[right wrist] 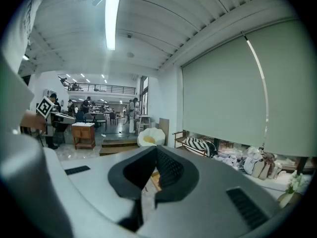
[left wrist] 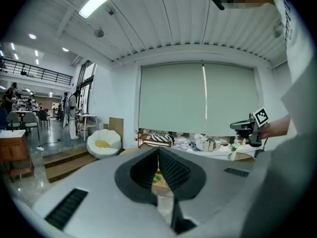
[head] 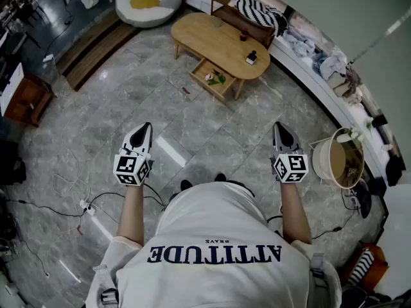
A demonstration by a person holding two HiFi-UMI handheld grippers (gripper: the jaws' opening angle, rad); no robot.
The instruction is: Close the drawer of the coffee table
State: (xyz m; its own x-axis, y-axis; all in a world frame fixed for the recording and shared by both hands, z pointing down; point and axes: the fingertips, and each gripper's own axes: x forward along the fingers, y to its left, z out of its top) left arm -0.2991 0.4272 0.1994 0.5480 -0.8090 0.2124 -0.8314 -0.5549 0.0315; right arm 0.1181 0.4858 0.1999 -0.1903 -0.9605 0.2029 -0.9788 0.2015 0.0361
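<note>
my left tongs (head: 145, 131) are pinched shut on nothing, pointing to 12 o'clock. the drawer (head: 212, 79) stands open under the tabletop (head: 212, 40), well ahead at 12 o'clock across the floor (head: 205, 130), about midway between both tongs, so neither is nearer. the tabletop runs 10 to 4 o'clock and the drawer sticks out toward 7, so i judge the push goes toward 1. my right tongs (head: 281, 131) are also shut and empty.
</note>
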